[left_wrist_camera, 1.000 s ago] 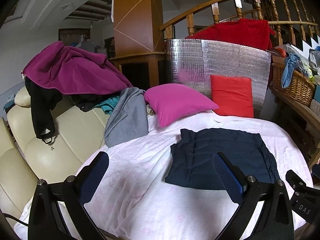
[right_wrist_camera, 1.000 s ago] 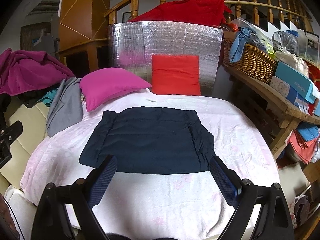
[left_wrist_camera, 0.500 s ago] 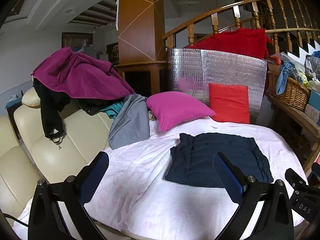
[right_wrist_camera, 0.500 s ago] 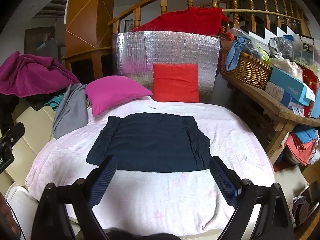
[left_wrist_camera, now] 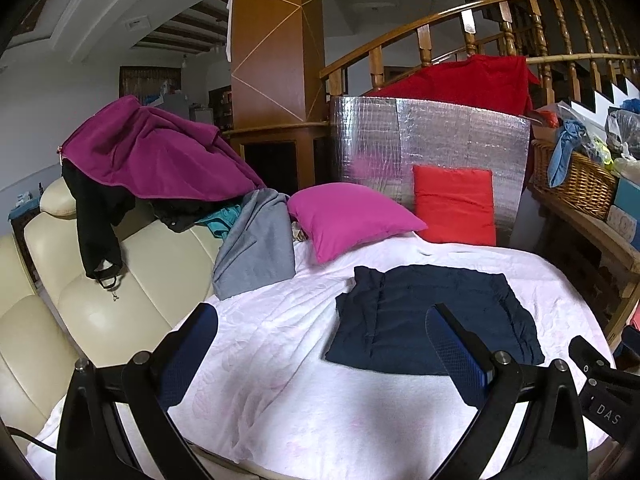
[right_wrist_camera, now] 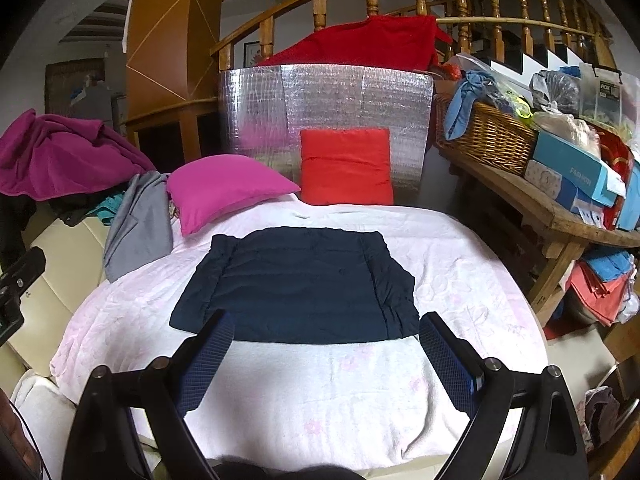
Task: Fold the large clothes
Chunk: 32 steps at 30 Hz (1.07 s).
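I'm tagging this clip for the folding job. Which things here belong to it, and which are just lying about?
Part of the job:
navy garment, lying flat
white bedspread under it
left hand-held gripper, open
right hand-held gripper, open

Lying about:
magenta pillow
red cushion
grey garment
wicker basket
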Tool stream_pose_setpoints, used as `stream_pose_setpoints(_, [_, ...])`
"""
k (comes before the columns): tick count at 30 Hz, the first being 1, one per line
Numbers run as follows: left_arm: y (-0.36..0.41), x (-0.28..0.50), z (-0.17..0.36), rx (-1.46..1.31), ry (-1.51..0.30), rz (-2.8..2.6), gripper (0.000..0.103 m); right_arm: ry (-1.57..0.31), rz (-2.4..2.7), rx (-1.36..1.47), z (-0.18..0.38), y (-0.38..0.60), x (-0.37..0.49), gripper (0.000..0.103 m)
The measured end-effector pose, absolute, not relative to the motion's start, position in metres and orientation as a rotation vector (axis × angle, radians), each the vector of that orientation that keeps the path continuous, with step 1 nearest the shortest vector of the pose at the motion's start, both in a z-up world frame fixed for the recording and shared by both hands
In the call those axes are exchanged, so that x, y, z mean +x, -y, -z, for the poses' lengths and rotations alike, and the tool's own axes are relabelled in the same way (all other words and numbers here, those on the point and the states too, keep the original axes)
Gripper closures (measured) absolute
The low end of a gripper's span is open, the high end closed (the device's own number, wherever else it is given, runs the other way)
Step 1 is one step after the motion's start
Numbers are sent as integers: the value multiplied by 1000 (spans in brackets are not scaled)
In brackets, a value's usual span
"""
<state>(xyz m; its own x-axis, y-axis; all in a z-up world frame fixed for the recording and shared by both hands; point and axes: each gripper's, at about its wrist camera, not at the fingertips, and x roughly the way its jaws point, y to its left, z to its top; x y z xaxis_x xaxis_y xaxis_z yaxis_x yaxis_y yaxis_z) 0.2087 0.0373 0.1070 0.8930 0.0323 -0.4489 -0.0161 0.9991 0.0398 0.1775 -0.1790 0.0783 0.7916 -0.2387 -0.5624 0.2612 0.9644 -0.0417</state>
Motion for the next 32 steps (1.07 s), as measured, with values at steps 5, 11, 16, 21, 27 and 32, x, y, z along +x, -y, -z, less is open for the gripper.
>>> stream_pose_setpoints(5, [-35, 214, -103, 40, -475, -23, 0, -613, 269, 39, -72, 179, 183, 8])
stream_pose_setpoints(11, [-35, 220, -98, 39, -488, -23, 0, -624, 269, 33, -66, 180, 190, 7])
stream_pose_setpoints(16, [-31, 227, -96, 45, -493, -21, 0, -632, 273, 37, -64, 183, 197, 7])
stream_pose_setpoints(21, [-27, 236, -93, 50, -502, -24, 0, -641, 274, 39, -59, 187, 206, 7])
stream_pose_setpoints(27, [-24, 255, -84, 57, -523, -14, 0, -649, 289, 41, -53, 201, 222, 7])
stream_pose_setpoints(32, [-52, 309, -63, -42, -583, -2, 0, -659, 347, 61, -42, 250, 247, 8])
